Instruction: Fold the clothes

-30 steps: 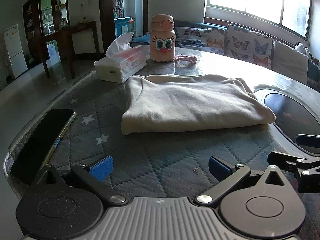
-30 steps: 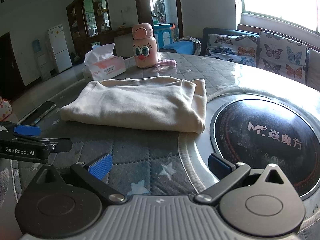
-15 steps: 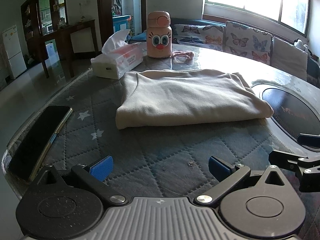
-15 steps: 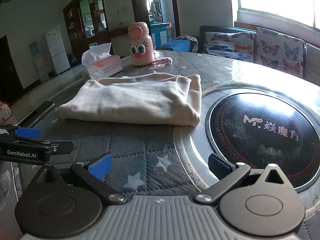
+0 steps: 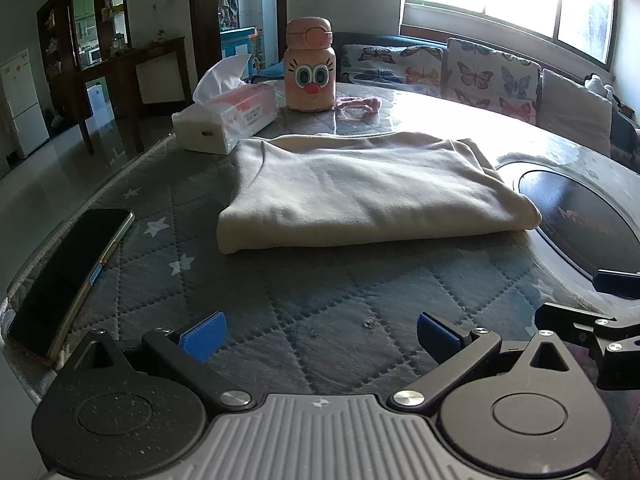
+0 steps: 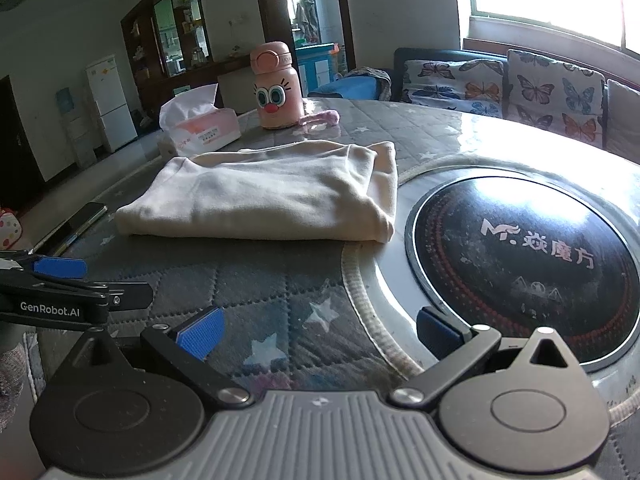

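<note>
both cameras drew back | hand-held grippers (image 5: 318,334) (image 6: 318,334) released, empty | tissue box (image 5: 226,122) holds tissues

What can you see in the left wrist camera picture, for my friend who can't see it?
A folded cream cloth garment lies on a grey quilted star-patterned table cover, beyond the open, empty left gripper. Behind stand a pink cartoon-face bottle and white tissue box; a black phone lies left.

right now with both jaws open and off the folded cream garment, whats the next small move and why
Probably ease both back and stop: the folded cream garment already lies flat in a neat rectangle on the quilted grey table cover, and the left gripper and right gripper hold nothing.
</note>
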`<state>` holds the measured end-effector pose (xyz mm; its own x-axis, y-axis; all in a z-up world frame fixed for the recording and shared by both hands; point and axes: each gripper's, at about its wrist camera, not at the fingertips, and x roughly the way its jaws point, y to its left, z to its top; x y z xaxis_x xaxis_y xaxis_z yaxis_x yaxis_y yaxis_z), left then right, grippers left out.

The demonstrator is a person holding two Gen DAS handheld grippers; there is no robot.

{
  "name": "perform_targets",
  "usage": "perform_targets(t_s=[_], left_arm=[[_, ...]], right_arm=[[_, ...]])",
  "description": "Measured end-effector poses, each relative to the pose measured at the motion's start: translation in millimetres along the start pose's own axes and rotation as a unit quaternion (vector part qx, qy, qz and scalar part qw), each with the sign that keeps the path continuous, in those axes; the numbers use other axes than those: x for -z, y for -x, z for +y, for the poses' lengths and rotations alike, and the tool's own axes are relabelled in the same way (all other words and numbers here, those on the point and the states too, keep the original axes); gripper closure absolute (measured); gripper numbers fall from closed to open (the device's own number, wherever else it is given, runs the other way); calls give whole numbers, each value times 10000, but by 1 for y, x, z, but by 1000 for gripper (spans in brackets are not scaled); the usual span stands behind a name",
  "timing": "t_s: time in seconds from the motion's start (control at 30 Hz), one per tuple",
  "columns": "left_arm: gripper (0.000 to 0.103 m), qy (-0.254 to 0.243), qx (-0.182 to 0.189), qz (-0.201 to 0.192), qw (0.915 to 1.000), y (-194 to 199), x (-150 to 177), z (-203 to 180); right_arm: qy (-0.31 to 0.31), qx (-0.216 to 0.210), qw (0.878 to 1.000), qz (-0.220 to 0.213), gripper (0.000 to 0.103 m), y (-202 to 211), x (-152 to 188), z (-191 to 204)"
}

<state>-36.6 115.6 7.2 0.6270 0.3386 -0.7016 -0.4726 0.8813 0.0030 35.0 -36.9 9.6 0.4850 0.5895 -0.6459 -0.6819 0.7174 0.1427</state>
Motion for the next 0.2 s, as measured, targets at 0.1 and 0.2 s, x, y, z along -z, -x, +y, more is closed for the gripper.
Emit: perform_targets(t_s=[0.1, 0.2], left_arm=[[0, -6, 14, 0, 10000, 0, 0, -1], [0, -10, 31, 15, 10000, -2, -1, -3]], right_arm=[[-14, 11, 10000, 4, 0, 0, 1, -1], [-17, 18, 10000, -7, 0, 1, 1, -1]])
